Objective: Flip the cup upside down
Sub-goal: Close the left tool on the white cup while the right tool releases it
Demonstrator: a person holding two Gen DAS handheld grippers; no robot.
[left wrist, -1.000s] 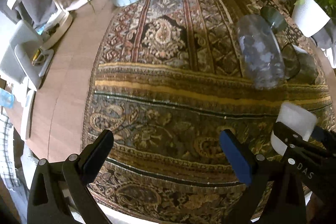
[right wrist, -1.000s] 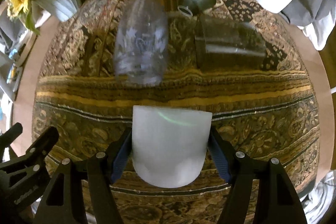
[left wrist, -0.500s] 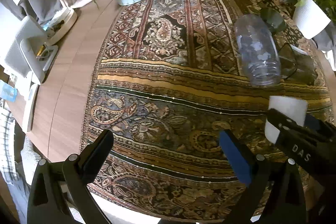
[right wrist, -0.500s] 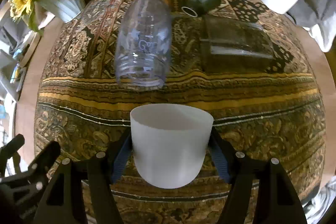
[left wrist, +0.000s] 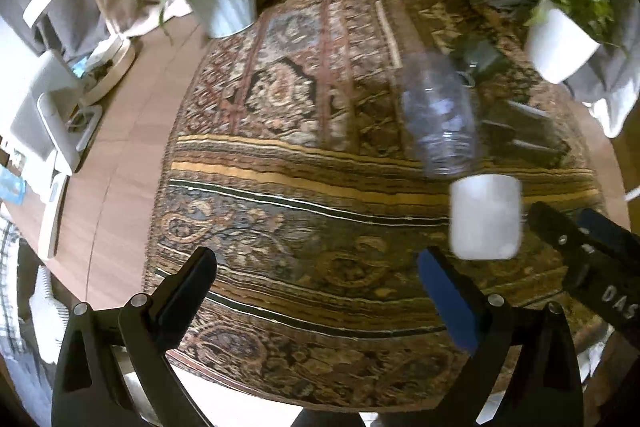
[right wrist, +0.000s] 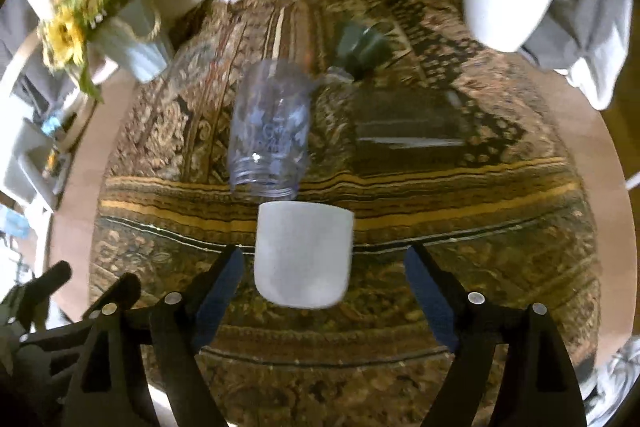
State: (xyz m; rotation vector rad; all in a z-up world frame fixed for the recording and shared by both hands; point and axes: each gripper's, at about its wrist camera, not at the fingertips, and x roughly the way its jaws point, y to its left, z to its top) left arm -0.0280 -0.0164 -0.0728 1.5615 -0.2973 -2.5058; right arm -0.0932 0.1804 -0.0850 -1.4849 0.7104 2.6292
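Observation:
A white cup (right wrist: 304, 254) stands on the patterned cloth (right wrist: 460, 267), its flat end up and rounded end toward me; whether the upper end is open I cannot tell. My right gripper (right wrist: 325, 275) is open, fingers apart on either side of the cup with gaps, pulled back a little. The cup also shows in the left wrist view (left wrist: 485, 221), right of my left gripper (left wrist: 316, 281), which is open and empty above the cloth. The right gripper's fingers (left wrist: 568, 243) show at the right edge there.
A clear plastic jar (right wrist: 270, 131) lies on its side just behind the cup. A dark glass box (right wrist: 408, 131) and a dark funnel-like cup (right wrist: 360, 47) lie further back. A white plant pot (right wrist: 504, 7) stands back right, a sunflower vase (right wrist: 132, 39) back left.
The right gripper was shut on the cup and holding it; it has opened, let go and drawn back. The cup now stands on the cloth. Both cameras have lifted slightly.

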